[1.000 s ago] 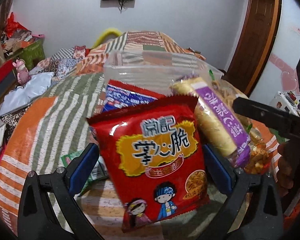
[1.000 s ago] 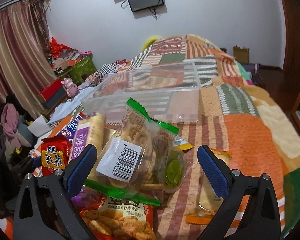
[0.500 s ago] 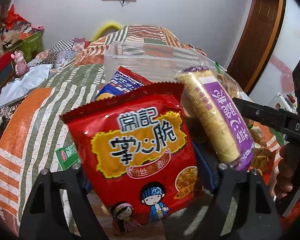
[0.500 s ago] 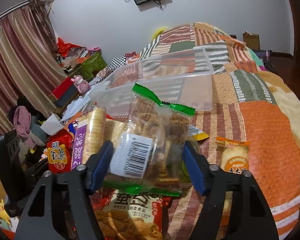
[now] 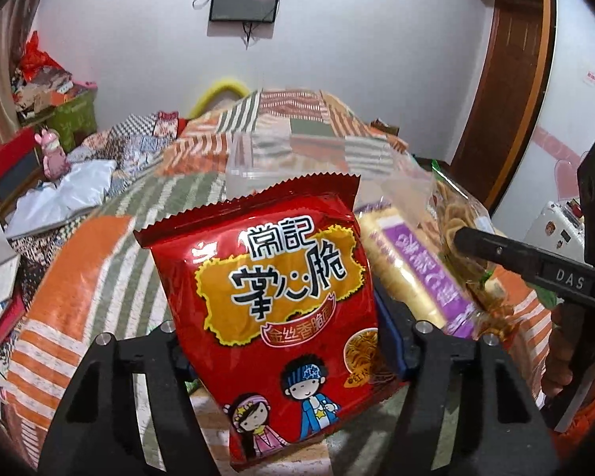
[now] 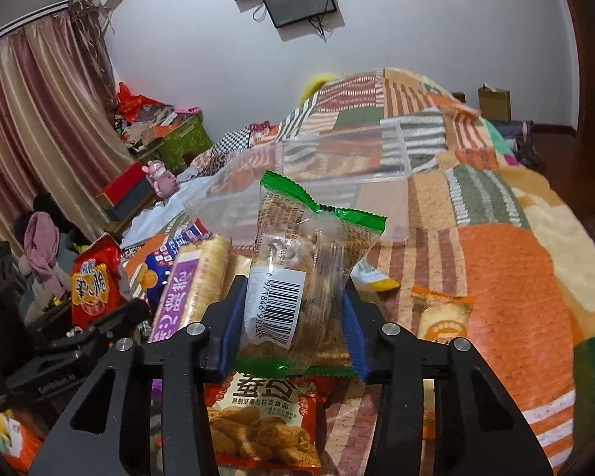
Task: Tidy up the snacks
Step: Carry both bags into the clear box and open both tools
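Lower centre, left-wrist view: my left tongs (image 5: 283, 351) are closing on the red noodle-snack bag (image 5: 281, 309), pads pressing its sides. Lower centre, right-wrist view: my right tongs (image 6: 293, 323) are closing on the green-edged clear cracker packet (image 6: 305, 265). The clear plastic bin (image 6: 380, 182) sits on the patchwork bed (image 6: 503, 261), upper centre.

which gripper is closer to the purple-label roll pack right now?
Right. The right gripper sits directly beside the purple-label roll pack, closing on the barcode snack bag. The left gripper, closing on the red snack bag, is farther off.
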### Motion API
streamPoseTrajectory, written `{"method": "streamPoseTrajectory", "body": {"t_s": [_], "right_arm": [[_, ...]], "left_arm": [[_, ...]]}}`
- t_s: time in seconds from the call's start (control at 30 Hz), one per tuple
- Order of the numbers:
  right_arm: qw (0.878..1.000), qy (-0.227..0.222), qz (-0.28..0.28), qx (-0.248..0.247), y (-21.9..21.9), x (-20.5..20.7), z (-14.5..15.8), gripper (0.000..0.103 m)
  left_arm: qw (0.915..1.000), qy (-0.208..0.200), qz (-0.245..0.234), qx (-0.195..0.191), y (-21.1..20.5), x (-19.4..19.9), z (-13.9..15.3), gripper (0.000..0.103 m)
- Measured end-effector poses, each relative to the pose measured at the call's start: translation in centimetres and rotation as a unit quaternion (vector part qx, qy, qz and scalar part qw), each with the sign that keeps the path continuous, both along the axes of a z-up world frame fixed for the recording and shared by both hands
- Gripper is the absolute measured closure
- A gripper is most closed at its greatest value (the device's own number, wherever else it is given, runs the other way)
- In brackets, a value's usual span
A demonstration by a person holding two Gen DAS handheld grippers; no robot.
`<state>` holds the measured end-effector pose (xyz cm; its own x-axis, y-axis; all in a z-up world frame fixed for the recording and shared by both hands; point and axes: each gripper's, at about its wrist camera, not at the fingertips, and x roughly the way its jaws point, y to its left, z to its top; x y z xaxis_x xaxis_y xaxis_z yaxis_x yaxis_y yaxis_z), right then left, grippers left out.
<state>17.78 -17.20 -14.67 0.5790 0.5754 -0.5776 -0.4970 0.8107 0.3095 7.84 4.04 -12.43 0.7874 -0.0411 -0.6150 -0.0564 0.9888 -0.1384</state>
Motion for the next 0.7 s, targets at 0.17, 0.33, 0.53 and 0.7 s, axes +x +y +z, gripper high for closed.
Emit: {"method": "streamPoseTrajectory", "body": {"t_s": [0.17,0.33,0.53,0.7], "right_arm": [[1.0,-0.023,-0.005,-0.004,-0.5,0.1,1.4,0.062],[0.999,-0.044,-0.01,-0.005,-0.5,0.8,2.9,0.062],[0.997,-0.072,-0.013,-0.017,-0.1,1.9,4.6,0.062],[0.995,-0.094,-0.018,-0.028,0.4,3.6,5.7,0.062]], "left_arm": [[0.9998,-0.014,-0.001,-0.011,0.5,0.6,2.0,0.036],[0.9993,-0.036,0.002,-0.01,1.2,2.1,4.6,0.036],[0.9988,-0.048,-0.003,-0.011,1.2,4.8,6.8,0.036],[0.9988,-0.05,-0.001,-0.001,1.5,7.7,7.7,0.036]]}}
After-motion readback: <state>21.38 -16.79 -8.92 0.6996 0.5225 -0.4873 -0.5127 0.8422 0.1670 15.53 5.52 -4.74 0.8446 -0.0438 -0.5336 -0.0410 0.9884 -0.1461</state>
